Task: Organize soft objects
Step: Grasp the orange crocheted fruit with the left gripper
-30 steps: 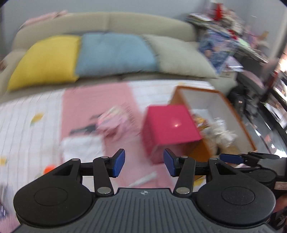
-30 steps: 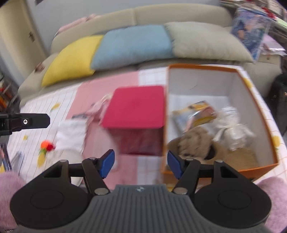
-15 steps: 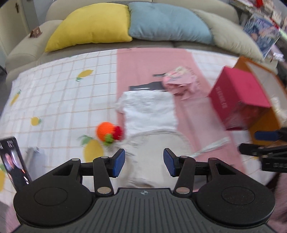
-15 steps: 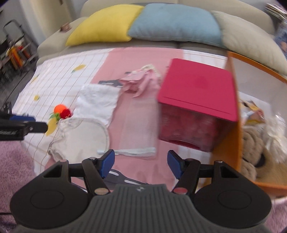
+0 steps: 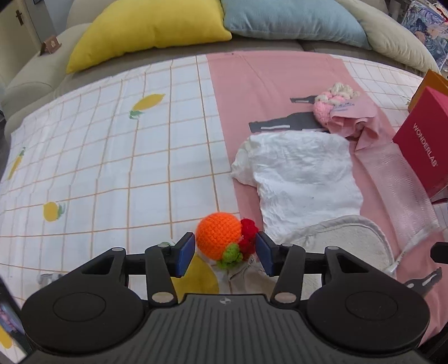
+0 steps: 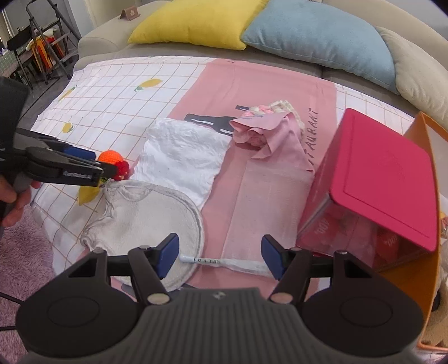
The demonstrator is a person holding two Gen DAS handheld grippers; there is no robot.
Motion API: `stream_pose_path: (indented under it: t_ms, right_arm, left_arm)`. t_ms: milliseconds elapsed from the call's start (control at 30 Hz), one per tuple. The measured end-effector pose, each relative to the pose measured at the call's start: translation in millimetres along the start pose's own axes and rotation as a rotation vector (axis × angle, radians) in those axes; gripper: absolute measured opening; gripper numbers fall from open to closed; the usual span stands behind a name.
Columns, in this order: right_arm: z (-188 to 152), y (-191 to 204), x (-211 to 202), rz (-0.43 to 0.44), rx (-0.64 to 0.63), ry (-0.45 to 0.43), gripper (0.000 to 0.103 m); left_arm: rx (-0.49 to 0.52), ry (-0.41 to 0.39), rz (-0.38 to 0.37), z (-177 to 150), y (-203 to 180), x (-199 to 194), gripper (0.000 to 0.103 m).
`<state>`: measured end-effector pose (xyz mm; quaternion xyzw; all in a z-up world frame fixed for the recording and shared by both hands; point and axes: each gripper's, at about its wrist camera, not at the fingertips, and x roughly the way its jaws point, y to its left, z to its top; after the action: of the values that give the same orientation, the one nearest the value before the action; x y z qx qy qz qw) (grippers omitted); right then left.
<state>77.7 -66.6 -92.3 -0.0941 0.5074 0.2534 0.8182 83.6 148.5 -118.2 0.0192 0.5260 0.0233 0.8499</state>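
Living room setup: a table draped in a white checked cloth (image 5: 117,156) with lemon prints, a pink runner (image 6: 252,92) down the middle, and a sofa behind it with yellow (image 5: 151,30), blue (image 5: 294,22) and beige cushions. The crocheted orange ball (image 5: 219,238), with its red and green bits, sits near the front edge of the tabletop, right where the checked cloth meets the runner. The left gripper (image 5: 223,254) is spread wide around it, blue pads on both sides, not squeezing it as far as I can see. Just to the right of the ball is a crumpled white cloth (image 5: 302,179), with a round off-white fabric piece (image 6: 156,215) at the front edge. Further back there's a pink knitted bundle (image 5: 344,112). The right gripper (image 6: 217,257) hovers wide open over the front edge, nothing in it, just above a sheer mesh pouch (image 6: 263,212). A magenta box (image 6: 380,182) leans at the right edge against an orange box (image 6: 431,196).
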Motion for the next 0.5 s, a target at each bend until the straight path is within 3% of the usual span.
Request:
stream_pose_path:
  t_ms: [200, 333, 500]
  right_arm:
    - [6.3, 11.6, 16.7, 0.016, -0.022, 0.023, 0.065]
    - [7.4, 22.1, 30.1, 0.046, -0.052, 0.038, 0.065]
    - [10.3, 33.2, 47.7, 0.051, -0.1, 0.042, 0.065]
  left_arm:
    - [-0.013, 0.004, -0.011, -1.0, 1.5, 13.8, 0.065]
    - [-0.017, -0.014, -0.019, -1.6, 2.4, 17.5, 0.059]
    - [-0.07, -0.065, -0.018, -3.0, 5.4, -2.1, 0.058]
